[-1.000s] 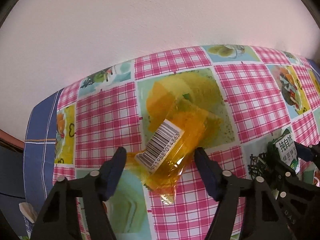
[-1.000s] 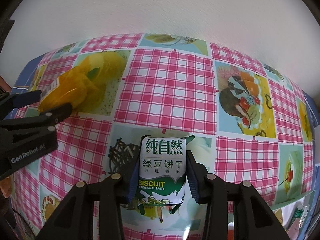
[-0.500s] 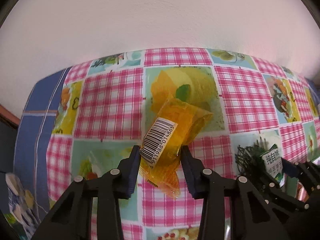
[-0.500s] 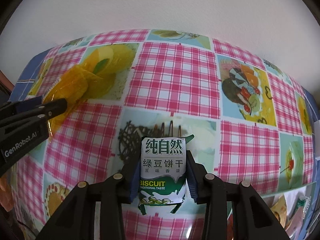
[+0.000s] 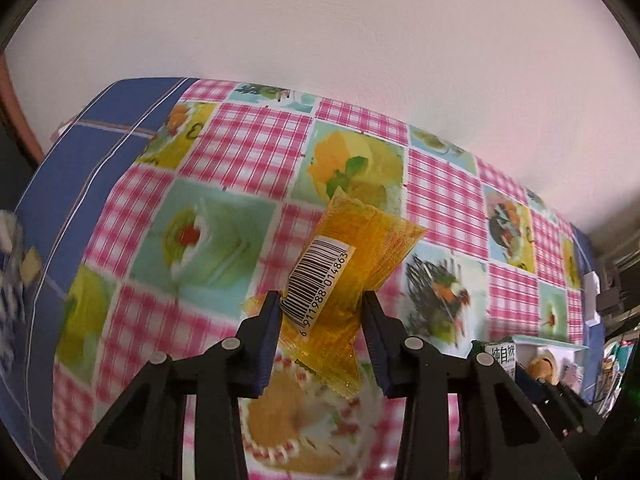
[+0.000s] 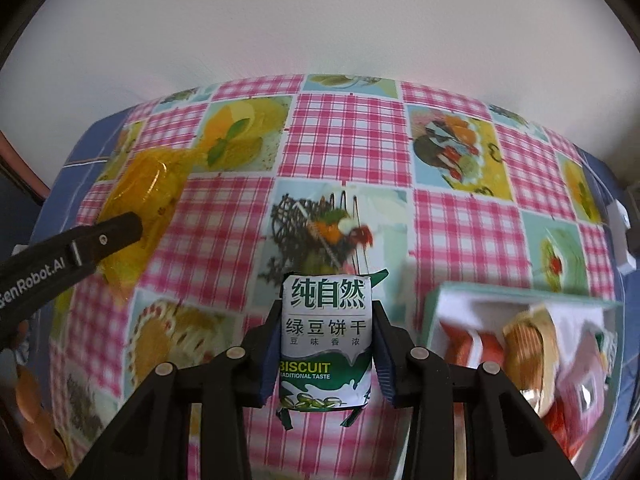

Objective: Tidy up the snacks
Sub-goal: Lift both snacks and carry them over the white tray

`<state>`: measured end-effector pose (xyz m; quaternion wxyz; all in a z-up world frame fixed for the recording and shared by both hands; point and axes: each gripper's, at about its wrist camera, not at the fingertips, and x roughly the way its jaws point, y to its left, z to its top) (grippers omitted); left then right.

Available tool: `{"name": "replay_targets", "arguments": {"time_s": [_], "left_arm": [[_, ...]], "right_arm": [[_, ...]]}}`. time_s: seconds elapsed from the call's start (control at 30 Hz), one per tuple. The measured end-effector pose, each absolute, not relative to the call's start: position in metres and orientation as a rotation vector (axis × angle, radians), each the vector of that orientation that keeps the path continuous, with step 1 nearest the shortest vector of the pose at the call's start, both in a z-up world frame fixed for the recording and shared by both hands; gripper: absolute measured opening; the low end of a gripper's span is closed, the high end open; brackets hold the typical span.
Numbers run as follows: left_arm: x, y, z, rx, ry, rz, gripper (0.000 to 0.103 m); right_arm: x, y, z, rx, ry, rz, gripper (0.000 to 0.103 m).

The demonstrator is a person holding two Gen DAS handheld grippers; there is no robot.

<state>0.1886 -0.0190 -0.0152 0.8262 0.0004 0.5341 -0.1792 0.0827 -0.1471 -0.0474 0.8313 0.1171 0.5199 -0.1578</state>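
Left wrist view: the left gripper (image 5: pixel 320 316) has its fingers pinching an orange snack packet (image 5: pixel 344 276), barcode up, held above the tabletop (image 5: pixel 240 152) with its checked cloth. Over on the right, the right gripper (image 6: pixel 326 336) clamps a green biscuit packet (image 6: pixel 325 340) upright, just beside an open box (image 6: pixel 436 304) of snacks near the tabletop's right edge.
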Motion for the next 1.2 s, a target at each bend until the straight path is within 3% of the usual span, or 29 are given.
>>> {"name": "replay_targets", "arguments": {"time_s": [0.57,1.2], "left_arm": [[0.088,0.005,0.008,-0.132,1.11,-0.343,0.042],[0.01,-0.074,0.022,-0.006,1.119,-0.533,0.042]], "right_arm": [[-0.013,-0.157,-0.013,0.379,1.017,-0.391,0.042],[-0.114,-0.235,0.003,0.58,0.913,-0.542,0.042]]}}
